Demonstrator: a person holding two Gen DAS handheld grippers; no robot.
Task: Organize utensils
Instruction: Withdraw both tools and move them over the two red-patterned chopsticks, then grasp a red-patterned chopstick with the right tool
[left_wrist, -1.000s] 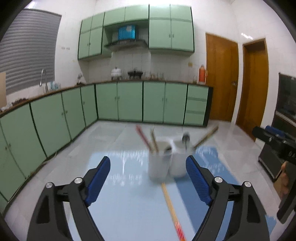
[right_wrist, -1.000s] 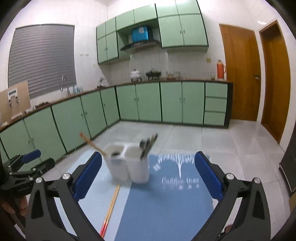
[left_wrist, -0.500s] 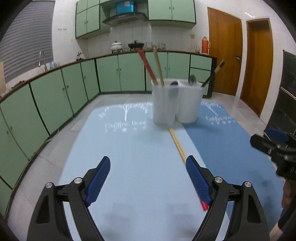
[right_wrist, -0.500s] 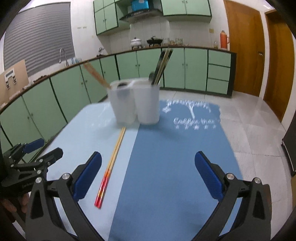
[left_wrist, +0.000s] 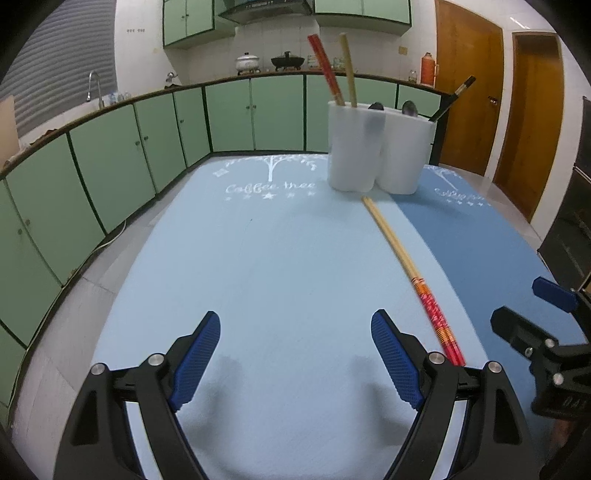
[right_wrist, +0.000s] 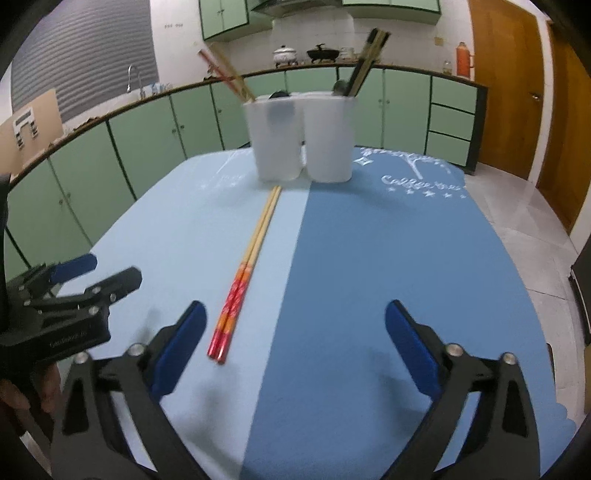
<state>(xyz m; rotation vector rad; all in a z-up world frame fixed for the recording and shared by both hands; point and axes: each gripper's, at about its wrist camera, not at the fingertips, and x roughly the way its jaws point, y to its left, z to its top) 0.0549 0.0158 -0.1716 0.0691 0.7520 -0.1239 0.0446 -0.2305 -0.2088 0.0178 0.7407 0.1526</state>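
1. A miss is the likeliest failure. The pair of chopsticks (right_wrist: 245, 271) lies flat on the mat-covered counter (right_wrist: 369, 258), so the thin sticks could be skated over or pushed aside rather than pinched.
2. The pair could be split: if only one stick is caught, the other would be left behind or rolled off line.
3. A collision between tools is possible, since the left hand-held gripper (left_wrist: 295, 354) and the right hand-held gripper (right_wrist: 291, 343) are both held low near the red ends of the sticks.
4. The two white holders (right_wrist: 301, 138), touching each other at the far side, could be tipped if a long stick is swung into them; utensils already stand inside both.
5. The left hand-held gripper is spread wide with nothing between its pads; the sticks are seen just beside its right finger. The right hand-held gripper's jaws are closing, yet remain well spread and empty, with the red ends just inside its left finger.
6. The chopsticks are seen as pale wood with orange-and-red patterned handles, lying side by side and touching, tips pointed at the holders.
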